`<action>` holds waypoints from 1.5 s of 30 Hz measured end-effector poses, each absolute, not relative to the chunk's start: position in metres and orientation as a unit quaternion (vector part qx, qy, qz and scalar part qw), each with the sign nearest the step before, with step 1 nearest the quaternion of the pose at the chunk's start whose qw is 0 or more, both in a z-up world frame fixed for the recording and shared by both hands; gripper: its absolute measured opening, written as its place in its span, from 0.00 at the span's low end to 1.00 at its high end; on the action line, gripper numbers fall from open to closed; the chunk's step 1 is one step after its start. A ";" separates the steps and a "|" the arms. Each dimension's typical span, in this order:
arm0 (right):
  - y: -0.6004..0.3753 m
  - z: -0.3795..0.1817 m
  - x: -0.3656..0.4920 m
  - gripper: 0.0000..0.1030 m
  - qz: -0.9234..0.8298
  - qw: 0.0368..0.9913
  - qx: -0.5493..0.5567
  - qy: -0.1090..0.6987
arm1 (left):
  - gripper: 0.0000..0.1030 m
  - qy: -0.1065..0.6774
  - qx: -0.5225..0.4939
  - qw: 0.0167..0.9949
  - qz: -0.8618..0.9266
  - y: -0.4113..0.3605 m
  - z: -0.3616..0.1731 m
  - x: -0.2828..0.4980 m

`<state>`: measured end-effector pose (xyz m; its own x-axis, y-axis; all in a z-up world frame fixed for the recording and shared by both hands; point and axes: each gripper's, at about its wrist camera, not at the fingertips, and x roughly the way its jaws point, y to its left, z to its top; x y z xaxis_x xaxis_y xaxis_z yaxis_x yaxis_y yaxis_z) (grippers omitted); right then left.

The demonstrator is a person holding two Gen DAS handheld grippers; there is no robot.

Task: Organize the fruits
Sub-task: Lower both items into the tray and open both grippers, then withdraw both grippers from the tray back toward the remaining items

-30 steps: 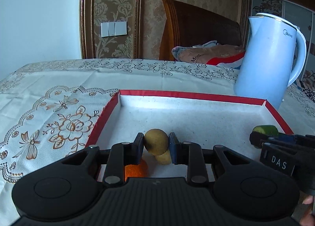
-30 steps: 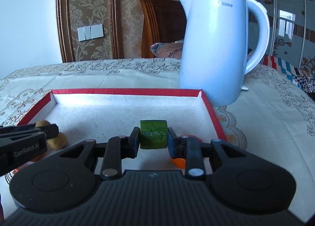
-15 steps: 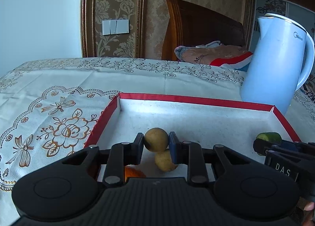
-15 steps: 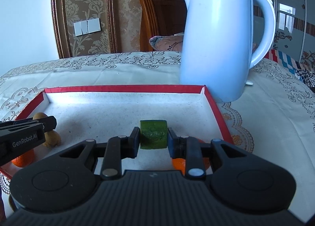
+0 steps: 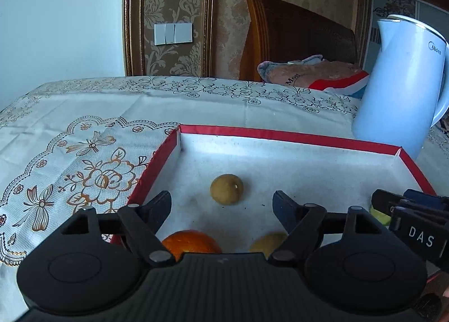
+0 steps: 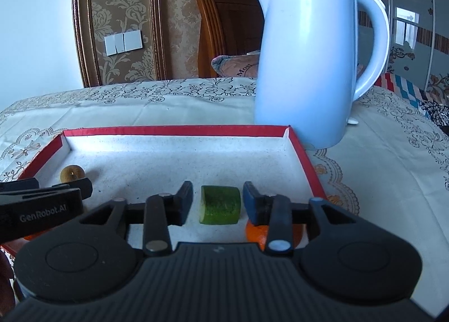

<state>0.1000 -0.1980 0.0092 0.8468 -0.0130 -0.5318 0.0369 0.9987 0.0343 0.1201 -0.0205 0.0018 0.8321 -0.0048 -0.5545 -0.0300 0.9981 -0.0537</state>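
Both released: left gripper [image 5: 221, 204] jaws just opened wide off the brown fruit [image 5: 226, 189], right gripper [image 6: 217, 202] just opened clear of the green piece [image 6: 220, 204], both now on the tray floor.

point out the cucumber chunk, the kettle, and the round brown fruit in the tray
cucumber chunk [image 6: 220, 204]: right wrist view, green skin, middle.
kettle [image 6: 304, 69]: right wrist view, body, below the logo.
round brown fruit [image 5: 226, 189]: left wrist view, centre of its top.

kettle [image 6: 306, 69]: glossy plastic | tablecloth [image 5: 84, 131]: embossed, perhaps vinyl | tray [image 6: 179, 129]: matt, speckled floor
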 end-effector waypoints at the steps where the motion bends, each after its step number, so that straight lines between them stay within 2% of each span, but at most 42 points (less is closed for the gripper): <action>1: -0.198 0.010 0.099 0.40 -0.014 0.961 0.023 0.274 | 0.77 0.291 -0.033 0.956 0.003 -0.020 0.002 0.120; 7: -0.201 0.012 0.097 0.42 -0.016 0.963 0.031 0.267 | 0.77 0.293 -0.043 0.955 0.013 -0.014 0.002 0.118; 12: -0.201 0.014 0.092 0.59 -0.015 0.966 0.033 0.254 | 0.77 0.292 -0.049 0.955 0.015 -0.010 0.002 0.116; 20: -0.202 0.015 0.087 0.69 -0.019 0.968 0.034 0.248 | 0.77 0.292 -0.049 0.955 0.009 -0.009 0.002 0.112; 24: -0.201 0.014 0.083 0.83 -0.026 0.969 0.024 0.243 | 0.77 0.289 -0.050 0.956 0.009 -0.007 0.003 0.109; 29: -0.201 0.015 0.071 0.92 -0.032 0.973 0.019 0.228 | 0.77 0.277 -0.046 0.960 0.005 -0.005 0.006 0.100; 45: -0.206 0.014 0.048 0.95 -0.030 0.976 0.025 0.216 | 0.77 0.255 -0.044 0.966 -0.006 0.007 0.011 0.062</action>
<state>0.0483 -0.2058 0.0139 0.9047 -0.0472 -0.4234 0.0690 0.9970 0.0363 0.0615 0.0072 0.0108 0.8697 -0.0335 -0.4925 -0.0114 0.9961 -0.0878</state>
